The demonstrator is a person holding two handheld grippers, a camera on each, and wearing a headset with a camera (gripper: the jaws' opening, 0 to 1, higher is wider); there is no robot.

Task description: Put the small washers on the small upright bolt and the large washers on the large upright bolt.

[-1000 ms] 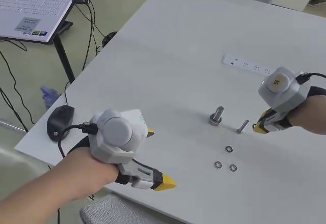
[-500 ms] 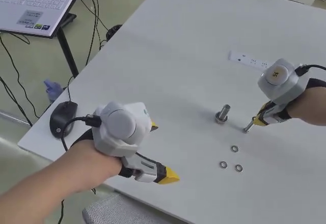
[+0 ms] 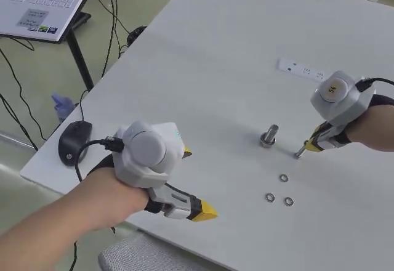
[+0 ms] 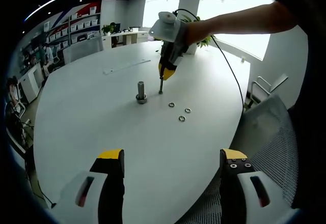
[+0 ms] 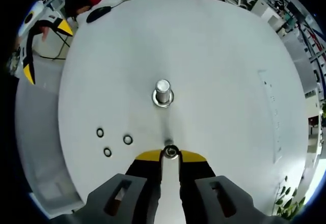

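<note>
At the lower left of the head view, a hand [image 3: 104,203] holds the left gripper [image 4: 172,155] over the near edge of the white table [image 3: 203,68]. Its own view shows the two yellow-tipped jaws wide apart with nothing between them.

Beyond it, toward the lower right of the head view, three small washers [image 3: 284,178] lie flat on the table in a loose triangle. They are near one another but not touching.

Just past the washers, the right gripper [image 3: 309,147] reaches in from the right edge, its jaws clamped on the upper end of the small bolt [image 3: 300,153]. In the left gripper view this bolt stands close to upright under the yellow tips, its lower end down at the table surface. The right gripper view looks straight down on its end, pinched between the tips at bottom centre.

Left of it in the head view, near but apart, the large bolt [image 3: 268,137] stands upright on its wide base.

At the left edge of the frame, a black mouse [image 3: 71,145] sits on the table's corner with its cable attached. Higher up on the right, a white power strip [image 3: 301,71] lies flat on the table. In the upper left corner, off the table, an open laptop [image 3: 37,0] rests on a stand.
</note>
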